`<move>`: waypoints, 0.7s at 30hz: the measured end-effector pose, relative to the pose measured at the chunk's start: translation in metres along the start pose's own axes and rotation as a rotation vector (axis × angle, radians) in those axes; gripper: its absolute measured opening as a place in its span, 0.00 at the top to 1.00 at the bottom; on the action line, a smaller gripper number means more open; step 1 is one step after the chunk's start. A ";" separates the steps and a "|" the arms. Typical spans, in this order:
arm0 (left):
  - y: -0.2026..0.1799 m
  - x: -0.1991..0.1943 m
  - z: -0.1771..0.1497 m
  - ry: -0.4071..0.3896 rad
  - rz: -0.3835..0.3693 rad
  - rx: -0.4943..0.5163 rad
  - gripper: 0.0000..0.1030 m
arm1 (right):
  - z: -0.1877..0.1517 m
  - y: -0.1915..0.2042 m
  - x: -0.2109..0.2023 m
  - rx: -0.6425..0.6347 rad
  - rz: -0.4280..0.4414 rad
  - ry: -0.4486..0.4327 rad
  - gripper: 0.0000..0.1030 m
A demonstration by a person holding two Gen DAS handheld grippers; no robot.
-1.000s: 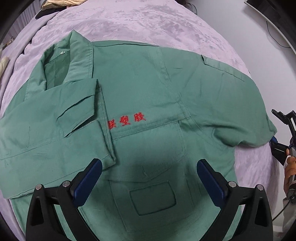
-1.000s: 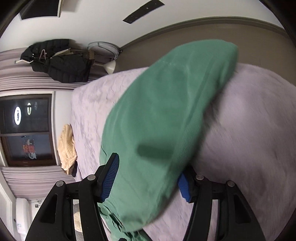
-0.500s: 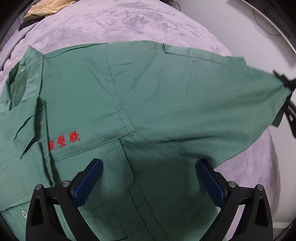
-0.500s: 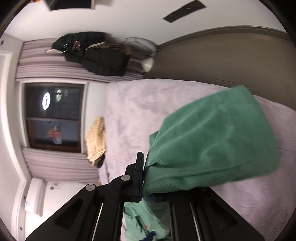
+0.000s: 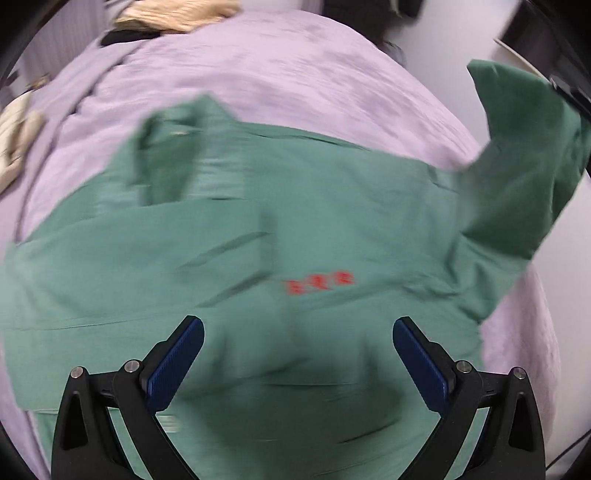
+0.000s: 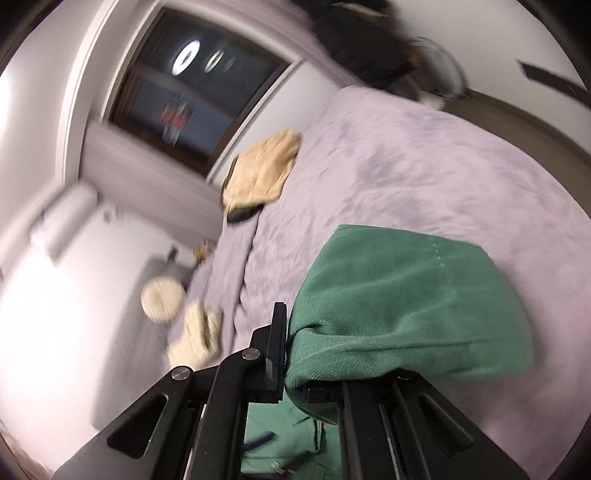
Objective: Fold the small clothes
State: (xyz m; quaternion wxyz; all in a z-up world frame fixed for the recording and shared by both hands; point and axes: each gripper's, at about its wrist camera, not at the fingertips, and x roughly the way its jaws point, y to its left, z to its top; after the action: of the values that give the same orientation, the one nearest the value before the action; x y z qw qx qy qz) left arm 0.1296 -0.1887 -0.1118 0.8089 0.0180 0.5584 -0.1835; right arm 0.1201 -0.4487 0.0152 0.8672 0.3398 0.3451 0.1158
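A green shirt (image 5: 295,236) with red embroidered characters (image 5: 319,282) lies front-up on the lilac bed. Its left sleeve is folded across the chest. My left gripper (image 5: 297,347) is open and empty, hovering over the shirt's lower chest. My right gripper (image 6: 295,369) is shut on the end of the shirt's right sleeve (image 6: 402,306) and holds it lifted above the bed. In the left wrist view that raised sleeve (image 5: 517,158) hangs at the upper right, with the right gripper at the frame edge.
The lilac bedspread (image 5: 280,74) extends beyond the shirt. A beige garment (image 6: 264,171) lies at the bed's far end, also in the left wrist view (image 5: 173,14). More beige items (image 6: 195,336) sit beside the bed. A white wall (image 5: 443,40) is at right.
My right gripper has closed on the right sleeve, lifted it off the bed and carried it up and inward. My left gripper has pulled back and stayed open above the shirt.
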 end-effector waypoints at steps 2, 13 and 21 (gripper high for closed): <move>0.041 -0.015 -0.006 -0.032 0.049 -0.060 0.01 | -0.025 0.033 0.035 -0.105 -0.027 0.079 0.94; 0.181 -0.014 -0.041 0.004 0.187 -0.297 0.01 | -0.194 0.045 0.206 -0.175 -0.250 0.496 0.88; 0.204 -0.017 -0.058 -0.005 0.094 -0.308 0.01 | -0.174 0.010 0.137 0.132 -0.235 0.278 0.36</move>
State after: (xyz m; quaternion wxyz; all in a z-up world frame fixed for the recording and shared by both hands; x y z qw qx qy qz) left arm 0.1371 0.0197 -0.1540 0.8111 -0.0807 0.5764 -0.0577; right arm 0.1034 -0.2925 -0.1418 0.7945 0.3339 0.5059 0.0366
